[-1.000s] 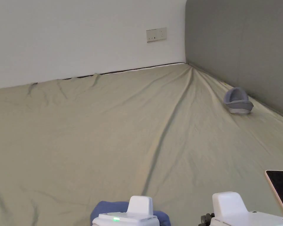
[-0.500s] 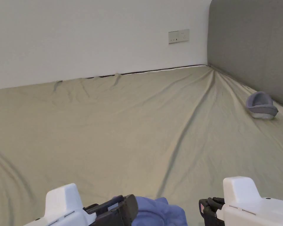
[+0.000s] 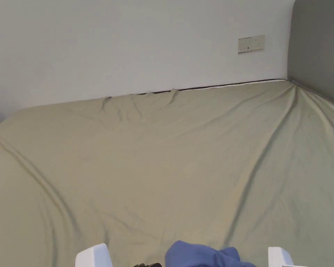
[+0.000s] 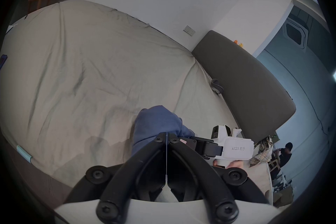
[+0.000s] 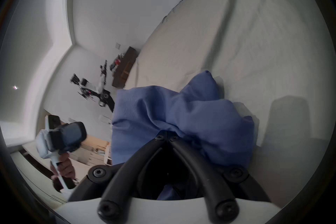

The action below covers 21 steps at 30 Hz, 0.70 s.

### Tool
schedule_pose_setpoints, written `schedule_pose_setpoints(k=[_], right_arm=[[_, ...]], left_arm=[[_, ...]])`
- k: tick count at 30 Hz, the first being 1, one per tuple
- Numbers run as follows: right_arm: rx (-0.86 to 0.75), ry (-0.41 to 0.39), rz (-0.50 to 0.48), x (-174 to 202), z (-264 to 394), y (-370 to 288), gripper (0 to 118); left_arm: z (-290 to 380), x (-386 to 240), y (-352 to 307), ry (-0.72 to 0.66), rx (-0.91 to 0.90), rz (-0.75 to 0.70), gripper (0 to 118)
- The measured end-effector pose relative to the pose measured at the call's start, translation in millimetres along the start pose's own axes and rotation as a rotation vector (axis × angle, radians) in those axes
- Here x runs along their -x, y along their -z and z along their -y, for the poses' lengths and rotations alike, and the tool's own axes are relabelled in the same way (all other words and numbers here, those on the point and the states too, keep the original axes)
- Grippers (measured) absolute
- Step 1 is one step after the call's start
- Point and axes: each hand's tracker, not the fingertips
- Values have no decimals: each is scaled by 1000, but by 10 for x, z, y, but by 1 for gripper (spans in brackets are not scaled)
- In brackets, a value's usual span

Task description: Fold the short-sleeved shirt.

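Since the blue short-sleeved shirt [image 5: 181,115] is thin, soft and light, it will sag and bunch; best taken at shoulder seams or hem corners, though it's too crumpled to find them. It sits bunched at 6 o'clock in head view, at the near edge of the wrinkled beige bed sheet [image 3: 162,156]. Right gripper [image 5: 166,136] has jaws together, pinching a fold of cloth. Left gripper [image 4: 166,136] has jaws together too; can't tell if cloth is caught. Grey padded headboard [image 4: 245,82] lies at 3 o'clock.
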Motion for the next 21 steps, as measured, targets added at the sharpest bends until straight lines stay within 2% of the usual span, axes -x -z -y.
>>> schedule_pose_setpoints(k=[1,2,3,4,5,6,7,10,12,15,17,18,19,20,21], right_arm=[[-9,52,-34,-20,-16,-39,0],[-1,66,-27,-29,-28,-60,0],[-2,28,-19,-19,-14,-70,0],[3,0,-16,-6,-15,-69,0],[4,3,-13,-1,-25,-74,0],[6,4,-14,-5,-39,-75,0],[8,0,-13,-3,-29,-62,0],[10,-6,-19,-18,-37,-75,0],[11,0,-31,-53,-33,-68,0],[12,6,-41,-83,-32,-84,0],[14,14,-47,-118,-35,-102,0],[12,15,-48,-125,-33,-116,0],[10,10,-46,-132,-24,-127,0],[7,-8,-26,-121,-20,-146,0],[1,-5,-32,-100,-24,-186,0]], left_arm=[[-15,6,41,-4,7,3,1],[-13,13,96,-4,17,2,12],[-23,25,156,-4,30,-8,37],[-34,30,219,-7,41,-22,82],[-42,37,303,-5,57,-55,111],[-28,34,417,-3,84,-81,118],[-24,42,510,-1,112,-95,115],[-33,97,744,-26,189,-23,115],[-47,118,933,-44,265,-27,115],[-18,137,1181,24,305,-44,115],[17,175,1300,51,346,11,111],[24,224,1322,30,352,25,102],[26,257,1327,-6,351,20,77],[15,286,1314,-85,328,71,75],[-9,298,1290,-102,330,76,74]])
